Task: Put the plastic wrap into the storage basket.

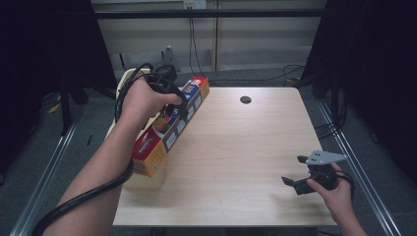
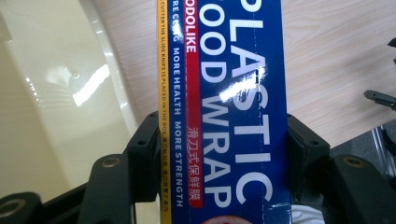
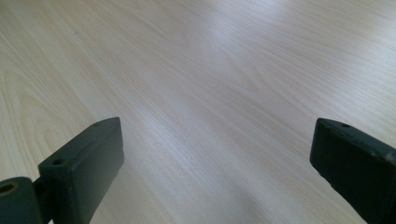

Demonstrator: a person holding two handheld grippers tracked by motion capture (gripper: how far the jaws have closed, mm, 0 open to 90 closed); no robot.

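A long plastic wrap box (image 1: 169,128), blue, red and yellow, hangs slantwise over the table's left edge. My left gripper (image 1: 173,104) is shut on it near its middle. In the left gripper view both black jaws press the sides of the plastic wrap box (image 2: 233,107), whose face reads "PLASTIC FOOD WRAP". My right gripper (image 1: 295,171) rests low at the table's front right, open, with nothing between its fingers (image 3: 84,163) and bare wood under them.
The light wooden table (image 1: 236,147) has a dark round hole (image 1: 245,100) near its far edge. A cream-coloured curved container (image 2: 60,93) sits beside the table's left side, under the box. Cables run along the floor behind.
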